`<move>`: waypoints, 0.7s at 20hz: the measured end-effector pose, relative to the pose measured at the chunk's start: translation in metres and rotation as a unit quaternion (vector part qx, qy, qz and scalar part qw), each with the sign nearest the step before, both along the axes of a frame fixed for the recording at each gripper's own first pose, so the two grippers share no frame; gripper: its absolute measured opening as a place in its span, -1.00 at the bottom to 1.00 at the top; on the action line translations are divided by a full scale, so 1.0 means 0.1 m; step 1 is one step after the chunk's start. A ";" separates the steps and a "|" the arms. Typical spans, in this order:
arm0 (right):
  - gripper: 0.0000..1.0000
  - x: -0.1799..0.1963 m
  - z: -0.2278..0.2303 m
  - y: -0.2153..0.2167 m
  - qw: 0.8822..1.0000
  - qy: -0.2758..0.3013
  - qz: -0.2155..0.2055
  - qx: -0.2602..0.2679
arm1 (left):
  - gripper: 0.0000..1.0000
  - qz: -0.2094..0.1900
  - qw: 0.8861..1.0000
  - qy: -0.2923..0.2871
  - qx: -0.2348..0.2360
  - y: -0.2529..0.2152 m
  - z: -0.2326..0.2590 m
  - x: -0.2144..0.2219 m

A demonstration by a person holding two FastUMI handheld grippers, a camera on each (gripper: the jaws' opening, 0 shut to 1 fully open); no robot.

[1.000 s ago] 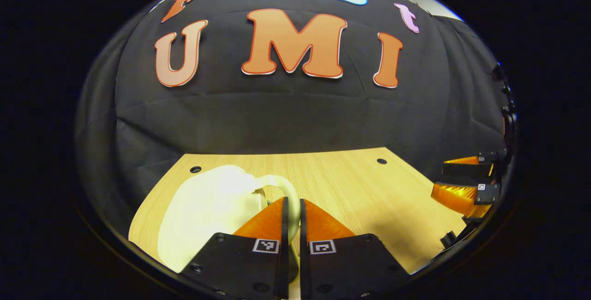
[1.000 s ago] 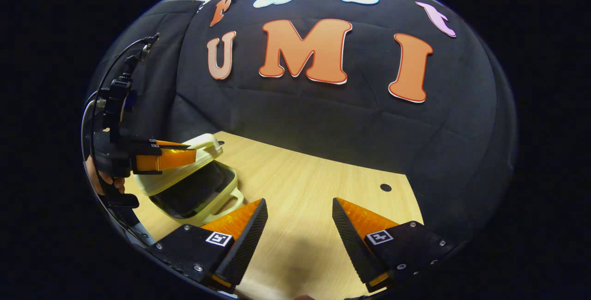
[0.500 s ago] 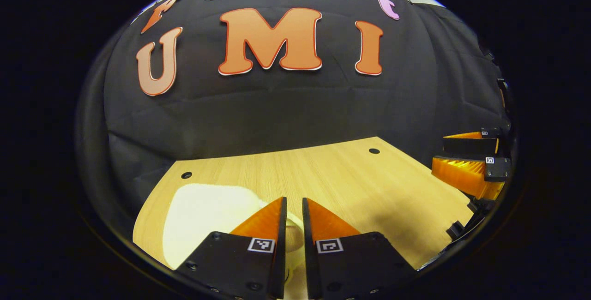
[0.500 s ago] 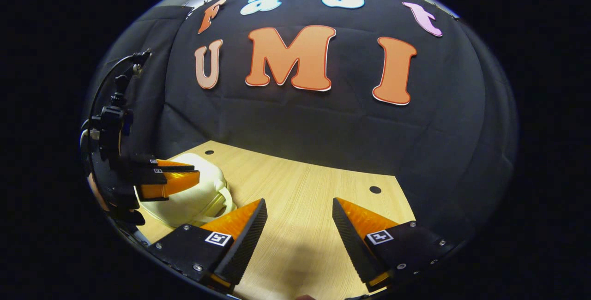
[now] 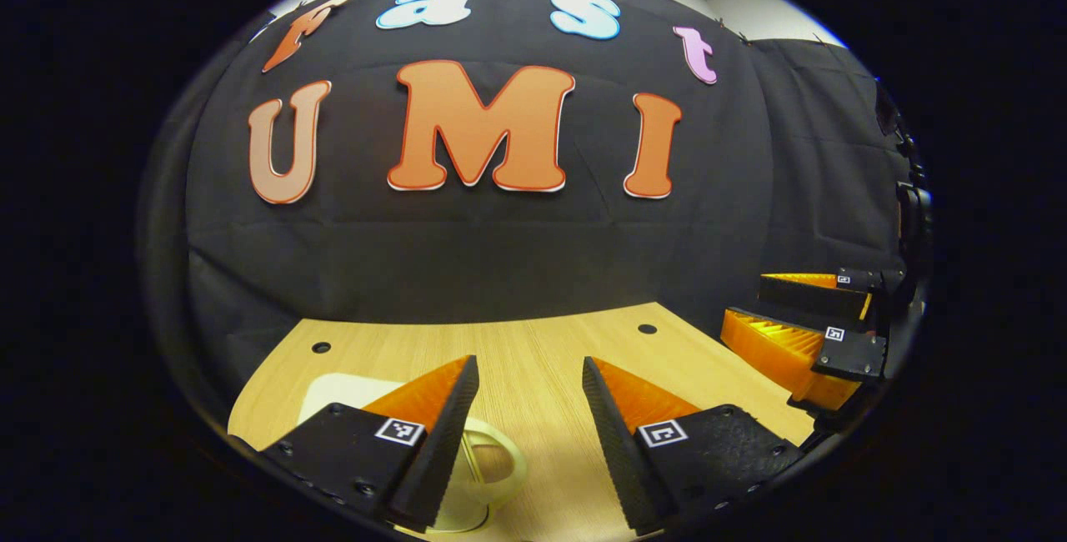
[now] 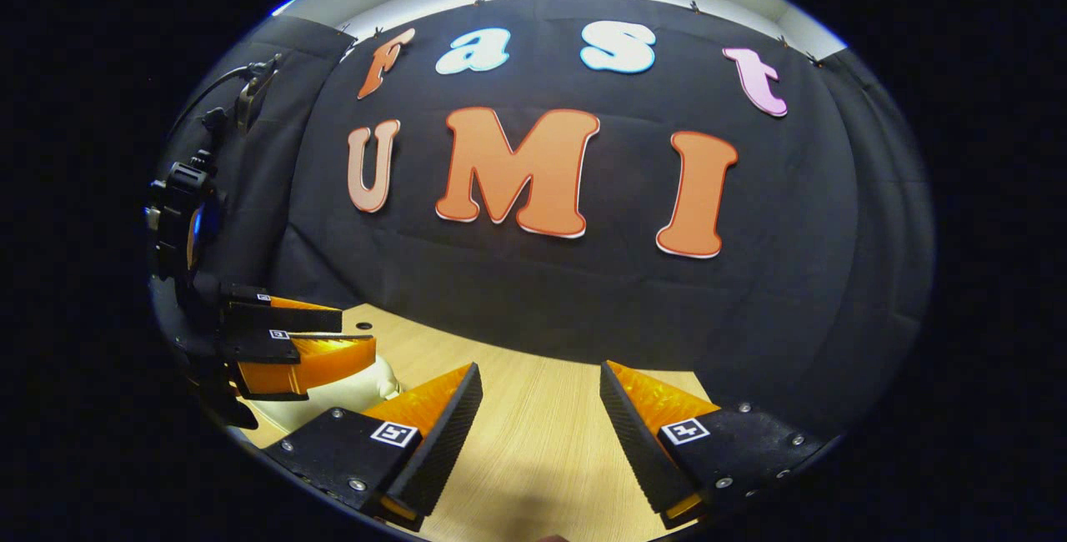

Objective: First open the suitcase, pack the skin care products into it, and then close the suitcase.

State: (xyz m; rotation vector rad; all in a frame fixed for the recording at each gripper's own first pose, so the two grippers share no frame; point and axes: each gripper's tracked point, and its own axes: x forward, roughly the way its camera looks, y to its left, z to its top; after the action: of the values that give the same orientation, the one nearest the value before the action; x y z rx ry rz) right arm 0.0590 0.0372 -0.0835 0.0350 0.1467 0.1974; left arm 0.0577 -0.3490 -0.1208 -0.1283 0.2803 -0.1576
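Where the left gripper view looks along its own fingers, we see the left gripper (image 5: pixel 527 396) with jaws spread and nothing between them. Below them the cream suitcase (image 5: pixel 346 392) lies flat on the table (image 5: pixel 533 350), mostly hidden by the left finger, its handle (image 5: pixel 492 463) looping out between the fingers. We cannot make out whether its lid is fully closed. At the right edge sits the right gripper (image 5: pixel 800 333), partly cut off.

In the right gripper view, the right gripper (image 6: pixel 540 404) has its jaws spread over bare table (image 6: pixel 533 459). The left gripper (image 6: pixel 333 333) hangs at the left, jaws parted, over the suitcase (image 6: pixel 350 396), which is largely covered.
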 end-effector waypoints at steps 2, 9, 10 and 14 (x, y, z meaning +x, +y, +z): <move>0.81 0.00 0.14 0.04 1.000 -0.015 0.001 0.003 | 0.69 0.010 1.000 -0.020 -0.004 0.05 0.16 -0.01; 0.82 -0.05 0.33 0.16 0.999 -0.044 0.006 0.004 | 0.90 0.029 0.994 -0.101 0.003 0.13 0.69 -0.08; 0.83 -0.06 0.33 0.18 0.999 -0.045 0.009 0.006 | 0.89 0.027 0.993 -0.111 0.003 0.11 0.75 -0.10; 0.84 -0.05 0.38 0.19 0.998 -0.053 0.012 0.001 | 0.82 0.021 0.990 -0.136 0.010 0.00 0.84 -0.10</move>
State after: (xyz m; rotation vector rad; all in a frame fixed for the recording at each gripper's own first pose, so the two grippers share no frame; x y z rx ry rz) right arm 0.0537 0.0561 -0.0454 0.0250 0.0403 0.2227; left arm 0.0473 -0.3488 -0.0373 -0.0909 0.0066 -0.1283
